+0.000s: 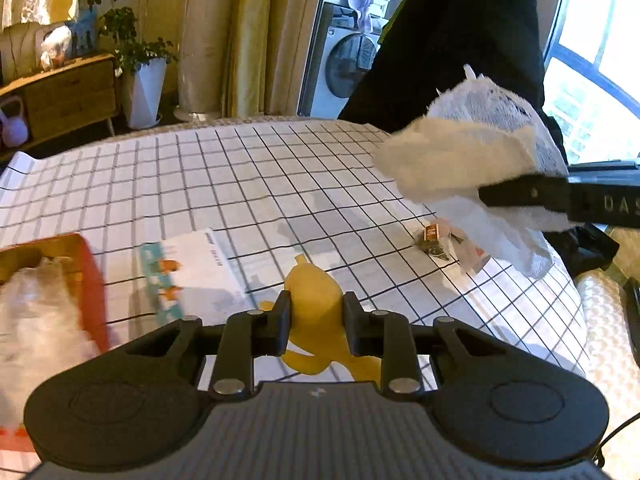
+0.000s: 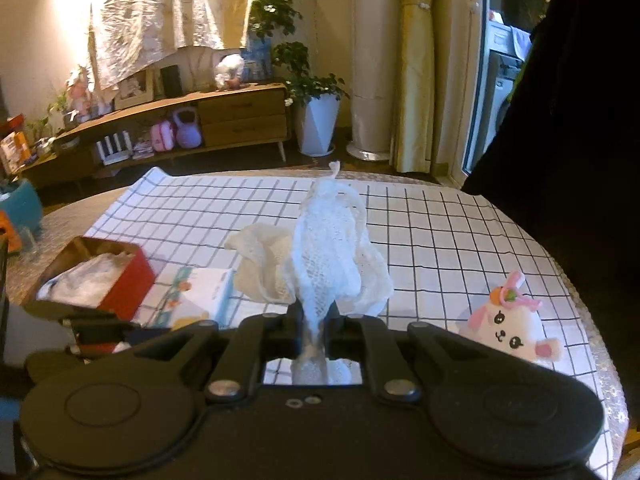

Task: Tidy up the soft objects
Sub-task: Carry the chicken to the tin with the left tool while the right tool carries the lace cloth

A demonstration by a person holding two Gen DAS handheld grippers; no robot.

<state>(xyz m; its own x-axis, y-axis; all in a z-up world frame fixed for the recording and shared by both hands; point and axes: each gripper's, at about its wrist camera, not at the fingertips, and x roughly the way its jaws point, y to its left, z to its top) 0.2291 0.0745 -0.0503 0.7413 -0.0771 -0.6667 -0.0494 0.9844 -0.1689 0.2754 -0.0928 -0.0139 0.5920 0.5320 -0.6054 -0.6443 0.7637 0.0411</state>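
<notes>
Right wrist view: right gripper (image 2: 312, 330) is clenched on the white mesh cloth (image 2: 324, 256), which stands up ahead of it; the red box (image 2: 128, 284) lies forward-left, nearer the left gripper (image 1: 316, 320), itself clamping a yellow toy (image 1: 314, 300).

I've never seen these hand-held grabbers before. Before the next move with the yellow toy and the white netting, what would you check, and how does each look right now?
1. Left gripper grips the yellow soft toy: ok, fingers press both its sides.
2. Right gripper grips the white mesh cloth: ok, pinched at a bunched end.
3. Cloth lifted off the checked tablecloth: ok in the left wrist view.
4. Red box has room: cannot tell, white material already lies inside.
5. Pink-and-white plush out of the way: ok, it sits at the table's right edge.
</notes>
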